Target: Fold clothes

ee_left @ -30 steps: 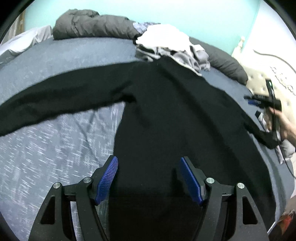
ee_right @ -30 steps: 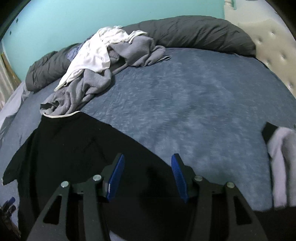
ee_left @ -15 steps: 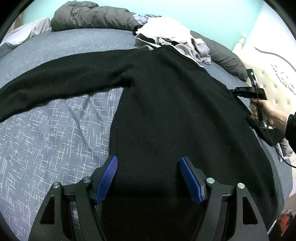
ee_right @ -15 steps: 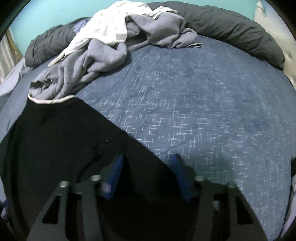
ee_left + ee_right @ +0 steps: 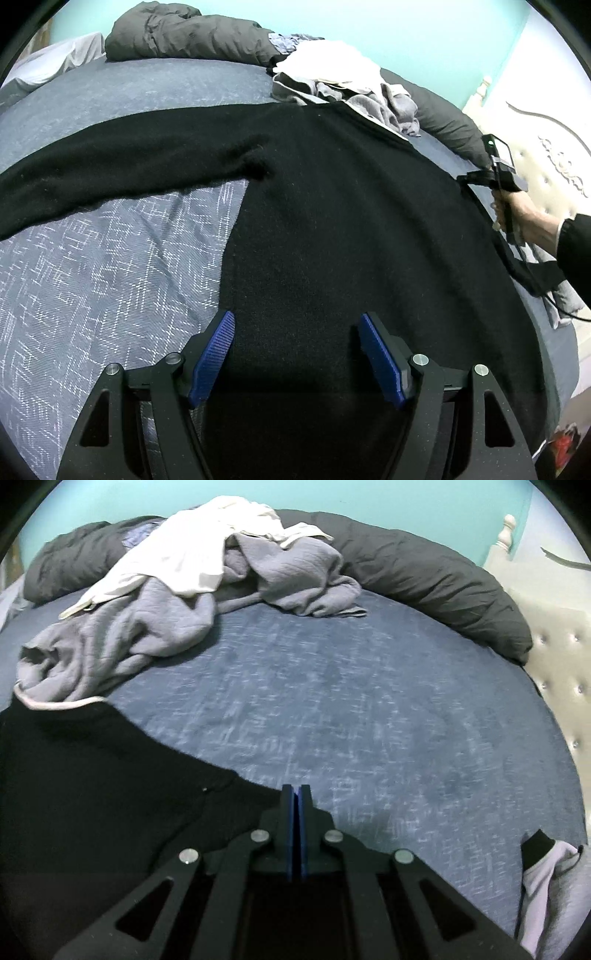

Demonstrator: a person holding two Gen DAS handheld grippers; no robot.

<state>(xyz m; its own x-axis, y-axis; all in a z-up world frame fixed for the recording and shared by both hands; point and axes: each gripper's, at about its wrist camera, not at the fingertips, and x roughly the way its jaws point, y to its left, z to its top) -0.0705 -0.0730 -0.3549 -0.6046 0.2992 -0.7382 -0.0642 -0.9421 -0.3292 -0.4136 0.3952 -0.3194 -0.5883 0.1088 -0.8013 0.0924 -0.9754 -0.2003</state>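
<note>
Since a second ago: right gripper came forward and down onto the right shoulder edge of the black sweater, and its jaws have just been closing. They now sit pressed together at the sweater's edge. Whether fabric is actually caught between the pads I can't tell: black cloth against black fingers, nothing visible in the slit.

Left gripper hasn't shifted: jaws spread wide, hovering over the sweater's lower body, gripping nothing.

Taking the sweater as landmark: it lies flat on the blue bedspread, left sleeve stretched out to the side, collar touching the heap of grey and white clothes just beyond it. Dark rolled duvet sits behind that heap. Small grey garment with black cuff lies off the sweater's right side, near the person's hand.

My read: start of the first fold, right side going in.

Risks:
- Pinch is right on the edge. If only a thin bite or none is caught, it slips on the lift.
- Pads may have taken bedspread along with the knit; the cover would then drag up too.
- Collar touches the heap, so pulling could snag the grey piece.
- Left gripper isn't pinning anything, so the body may slide instead of creasing.
</note>
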